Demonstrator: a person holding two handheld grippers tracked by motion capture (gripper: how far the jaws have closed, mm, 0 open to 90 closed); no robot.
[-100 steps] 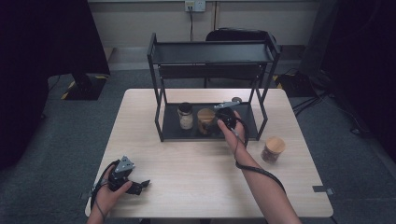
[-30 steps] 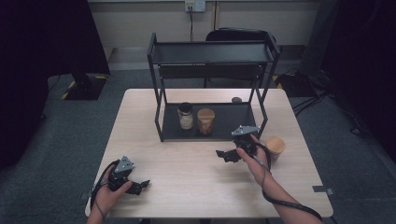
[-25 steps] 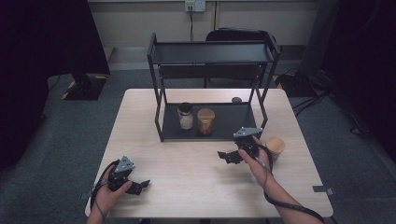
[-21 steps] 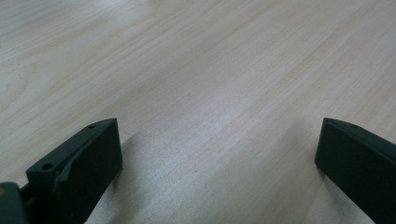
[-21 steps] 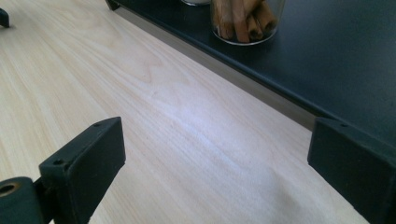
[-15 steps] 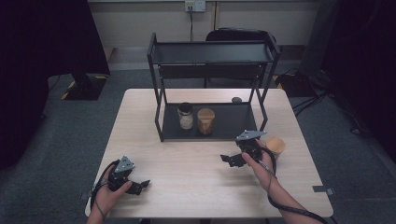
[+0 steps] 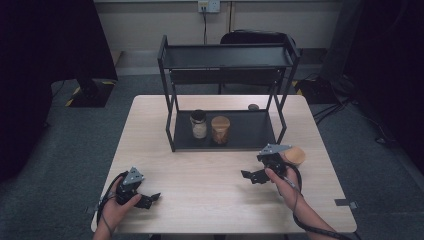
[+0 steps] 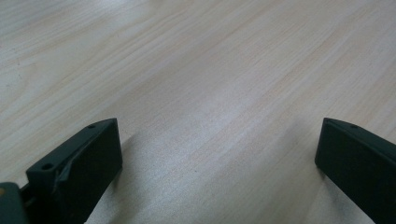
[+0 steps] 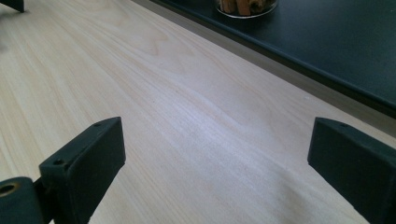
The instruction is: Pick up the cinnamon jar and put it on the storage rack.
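Note:
A black two-tier rack (image 7: 226, 56) stands at the back of the wooden table (image 7: 210, 175). On its lower shelf (image 7: 250, 131) sit a dark-lidded jar (image 7: 198, 124) and an amber jar with a wooden lid (image 7: 220, 130). A third wooden-lidded jar (image 7: 295, 155) stands on the table to the right of the rack. Just left of that jar my right gripper (image 7: 248, 176) hovers open and empty. In the right gripper view its jaws (image 9: 215, 135) frame bare wood, with the shelf edge (image 9: 299, 70) and a jar bottom (image 9: 245, 5) beyond. My left gripper (image 7: 147, 200) rests open at the near left over bare table (image 8: 215, 135).
A small dark object (image 7: 253, 106) lies on the table behind the rack. A black chair (image 7: 257, 37) stands beyond the table. The rack's upper shelf holds nothing. Grey carpet surrounds the table.
My right gripper has drawn back from the rack's lower shelf toward the near right of the table, empty, with both jars left on the shelf. The left gripper has stayed put.

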